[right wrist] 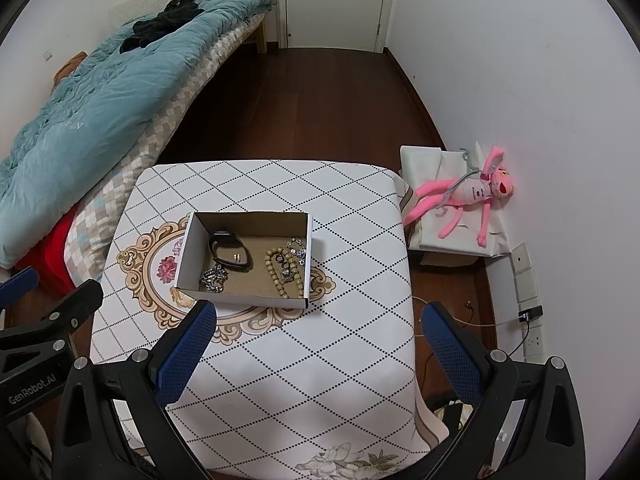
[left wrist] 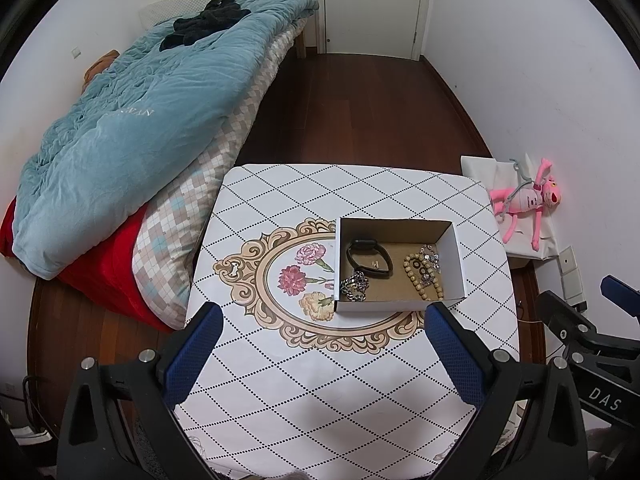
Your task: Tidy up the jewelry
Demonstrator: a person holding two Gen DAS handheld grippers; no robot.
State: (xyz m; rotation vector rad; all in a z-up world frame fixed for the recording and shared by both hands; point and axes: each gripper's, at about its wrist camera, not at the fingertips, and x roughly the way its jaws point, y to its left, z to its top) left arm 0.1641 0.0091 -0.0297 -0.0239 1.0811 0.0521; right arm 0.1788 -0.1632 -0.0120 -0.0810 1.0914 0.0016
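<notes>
Apparently nothing is being handled just now: both tools hang above the near edge of the bench (left wrist: 280, 400), the left gripper (left wrist: 324, 356) and the right gripper (right wrist: 320, 354) each with its blue fingers (right wrist: 184, 356) spread wide and holding nothing. The jewelry all lies inside the open cardboard box (left wrist: 454, 264), which sits toward the middle of the bench, partly over the floral medallion (left wrist: 280, 276) printed on the cloth. A black band (left wrist: 368, 258) rests at the back left, a silver chain (left wrist: 354, 286) is bunched in the near left corner, and a string of wooden beads (left wrist: 424, 280) curls on the right beside some small metal pieces (left wrist: 430, 254). Keeping everything in one tray stops loose bits from rolling off. I'd judge the sorting either finished or paused.
</notes>
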